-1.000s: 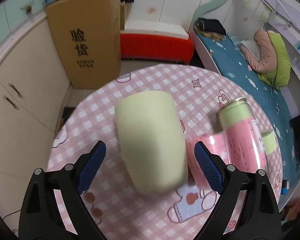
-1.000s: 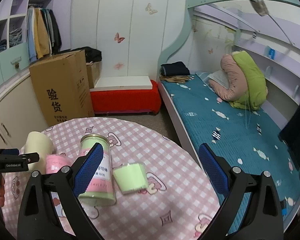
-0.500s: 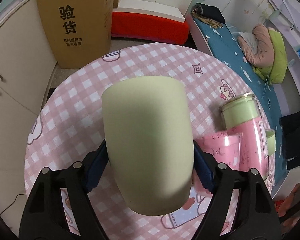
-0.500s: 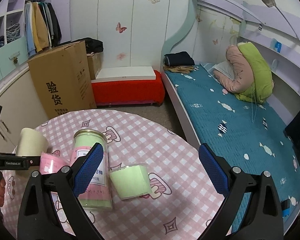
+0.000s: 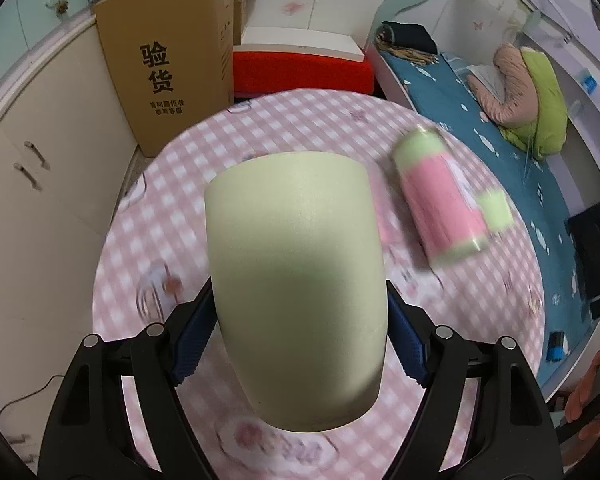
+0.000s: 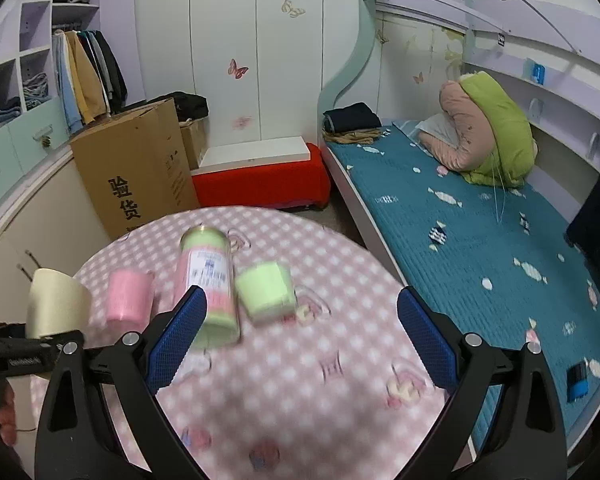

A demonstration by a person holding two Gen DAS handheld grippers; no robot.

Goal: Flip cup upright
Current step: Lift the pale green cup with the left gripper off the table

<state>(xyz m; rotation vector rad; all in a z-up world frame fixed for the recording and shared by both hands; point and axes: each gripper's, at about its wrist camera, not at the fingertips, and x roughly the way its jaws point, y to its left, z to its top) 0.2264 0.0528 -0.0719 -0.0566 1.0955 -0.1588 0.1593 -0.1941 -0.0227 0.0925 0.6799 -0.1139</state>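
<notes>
My left gripper (image 5: 298, 340) is shut on a pale yellow-green cup (image 5: 296, 280), blue pads pressed on both its sides. The cup is held off the pink checked round table (image 5: 300, 128), rounded base toward the camera and wide rim pointing away. It also shows at the left in the right wrist view (image 6: 56, 304), clamped in the left gripper, rim up and tilted. My right gripper (image 6: 298, 340) is open and empty above the table's near right part.
A tall pink-and-green canister (image 6: 208, 284), a pink cup (image 6: 128, 296) and a green cup (image 6: 266, 292) stand mid-table. A cardboard box (image 6: 136, 168), red bench (image 6: 260, 184), cabinets (image 5: 32, 184) and bed (image 6: 480, 232) surround the table.
My left gripper closed on the pale cup and lifted it off the table, tipping its rim upward. The right gripper moved slightly over the table and stayed open.
</notes>
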